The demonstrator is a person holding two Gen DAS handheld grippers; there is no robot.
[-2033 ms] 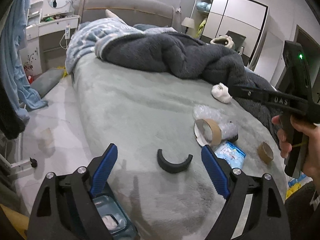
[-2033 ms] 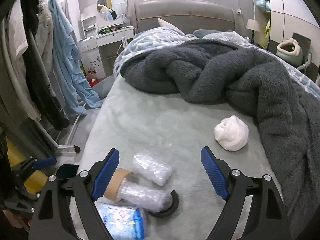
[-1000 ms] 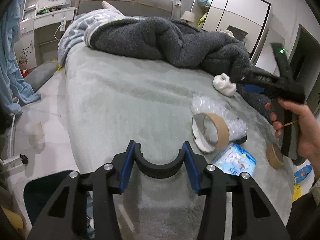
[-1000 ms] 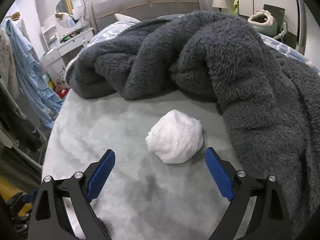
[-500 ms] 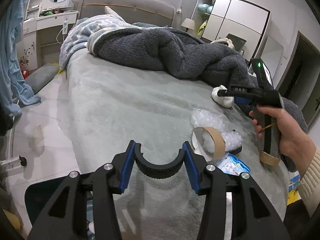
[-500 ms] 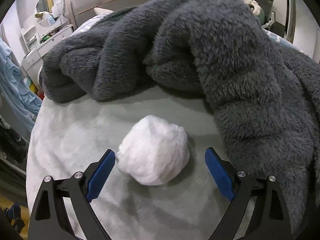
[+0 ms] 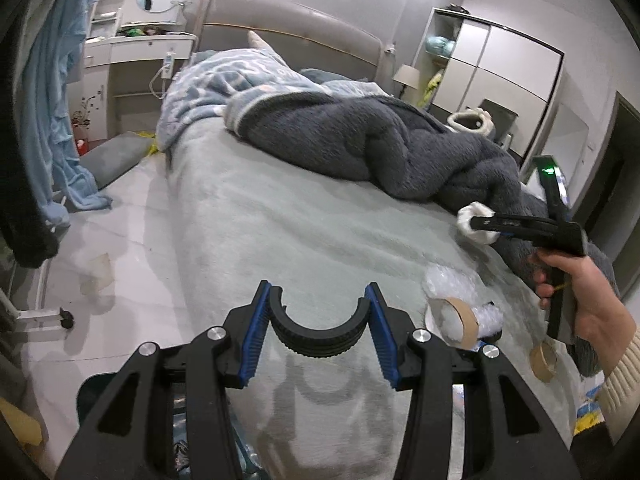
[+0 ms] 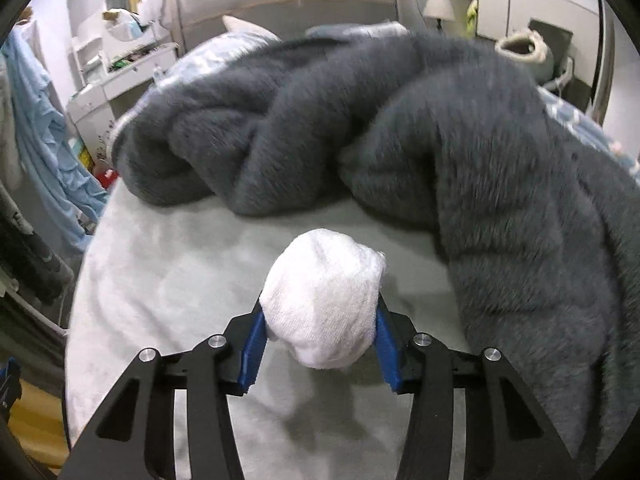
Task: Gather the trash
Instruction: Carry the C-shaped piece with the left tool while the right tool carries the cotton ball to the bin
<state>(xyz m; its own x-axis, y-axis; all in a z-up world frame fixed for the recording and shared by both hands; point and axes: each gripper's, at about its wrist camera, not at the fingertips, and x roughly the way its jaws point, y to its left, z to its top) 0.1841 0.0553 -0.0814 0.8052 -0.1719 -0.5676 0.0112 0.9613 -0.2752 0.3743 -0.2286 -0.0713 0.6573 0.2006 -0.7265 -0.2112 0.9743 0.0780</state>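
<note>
A black curved half-ring (image 7: 320, 340) is clamped between the blue pads of my left gripper (image 7: 318, 304), held above the bed's near edge. My right gripper (image 8: 320, 312) is closing its jaws, and both pads press into a white crumpled wad (image 8: 324, 280) just over the pale green bed cover (image 8: 160, 280). The left wrist view shows that gripper (image 7: 480, 224) from the side, with the wad (image 7: 470, 214) at its tip and a person's hand (image 7: 580, 300) on the handle. A cardboard tape roll (image 7: 456, 320), bubble wrap (image 7: 452, 284) and a small tape core (image 7: 543, 358) lie on the bed.
A thick grey blanket (image 8: 480, 160) is heaped just behind and right of the wad. A dark bin (image 7: 100, 396) stands on the floor below my left gripper. Blue clothes (image 7: 52, 100) hang at the left, by a white dresser (image 7: 132, 60).
The right jaws have closed from wide apart onto the white wad. My left gripper has risen a little with the black half-ring still in it.
</note>
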